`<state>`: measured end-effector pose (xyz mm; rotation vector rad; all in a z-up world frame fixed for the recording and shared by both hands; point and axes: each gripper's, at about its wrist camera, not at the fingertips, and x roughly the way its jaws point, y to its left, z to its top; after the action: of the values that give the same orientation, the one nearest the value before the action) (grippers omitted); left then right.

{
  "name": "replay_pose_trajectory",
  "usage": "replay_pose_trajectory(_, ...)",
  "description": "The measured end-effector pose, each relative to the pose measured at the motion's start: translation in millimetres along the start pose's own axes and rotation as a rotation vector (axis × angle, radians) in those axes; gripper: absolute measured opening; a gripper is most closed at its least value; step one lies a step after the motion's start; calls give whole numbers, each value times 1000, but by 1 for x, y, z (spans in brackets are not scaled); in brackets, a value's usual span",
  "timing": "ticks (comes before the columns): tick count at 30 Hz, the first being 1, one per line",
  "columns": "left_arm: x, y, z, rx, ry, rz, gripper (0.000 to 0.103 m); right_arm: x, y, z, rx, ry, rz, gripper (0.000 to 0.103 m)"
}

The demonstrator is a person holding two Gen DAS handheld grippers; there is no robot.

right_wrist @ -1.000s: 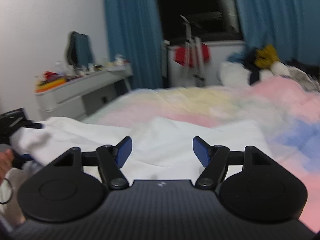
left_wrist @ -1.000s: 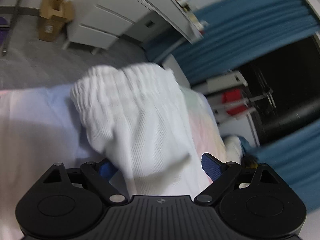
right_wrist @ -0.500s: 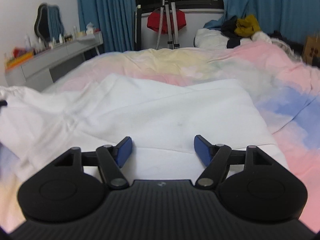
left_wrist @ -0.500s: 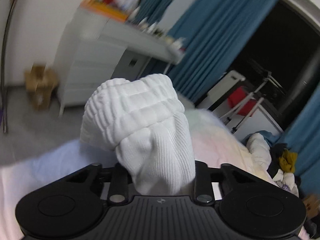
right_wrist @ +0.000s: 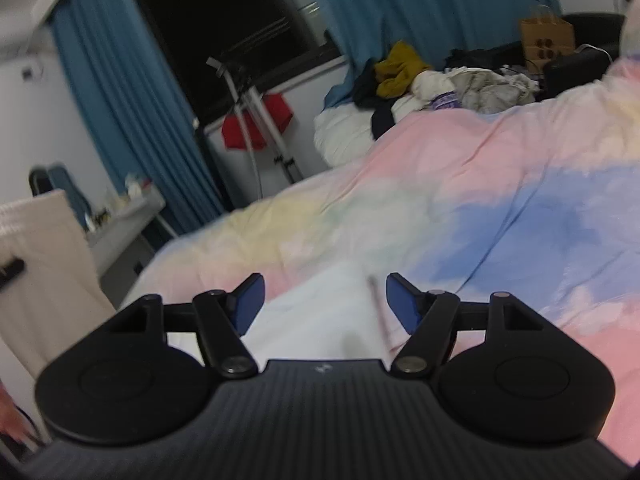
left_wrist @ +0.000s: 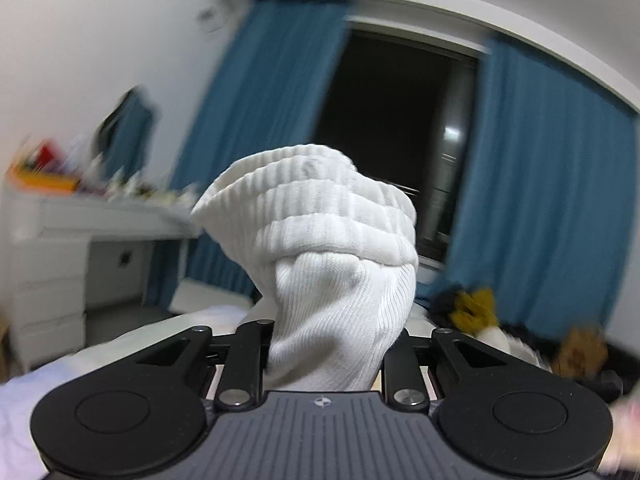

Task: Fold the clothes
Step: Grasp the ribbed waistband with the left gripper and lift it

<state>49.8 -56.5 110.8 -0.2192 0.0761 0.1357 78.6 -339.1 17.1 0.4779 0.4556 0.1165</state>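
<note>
Between the left gripper's (left_wrist: pixel 326 344) jaws: a bunched white ribbed garment (left_wrist: pixel 320 256), elastic waistband uppermost, lifted against the blue curtains (left_wrist: pixel 540 200) and dark window (left_wrist: pixel 396 120). Jaws closing, pressed into the cloth on both sides. Right gripper (right_wrist: pixel 323 300) tilted over the pastel duvet (right_wrist: pixel 500 208) on the bed, jaws spread apart and grasping nothing; white fabric lies below them. Far side: heap of clothes (right_wrist: pixel 436 80), red cloth on a stand (right_wrist: pixel 260 120).

Both wrist views toward shared blue curtains (left_wrist: pixel 256 128).
</note>
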Motion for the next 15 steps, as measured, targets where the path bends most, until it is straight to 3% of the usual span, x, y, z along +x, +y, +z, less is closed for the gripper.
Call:
replay_pose_trajectory(5,-6,-95,-83,252,31,-93,25,-2,-36,13,99,-19,46,71)
replay_pose_trajectory(9,-1,-144,-148,531,154,-152,25,20,-57,14,215,46,183,71)
replay_pose_trajectory(11,1,-154,-165,608,170,-158,25,34,-65,13,276,97,264,69)
replay_pose_trajectory(15,6,-160,-163,670,198,-174,35,62,-68,7,352,197,368,64)
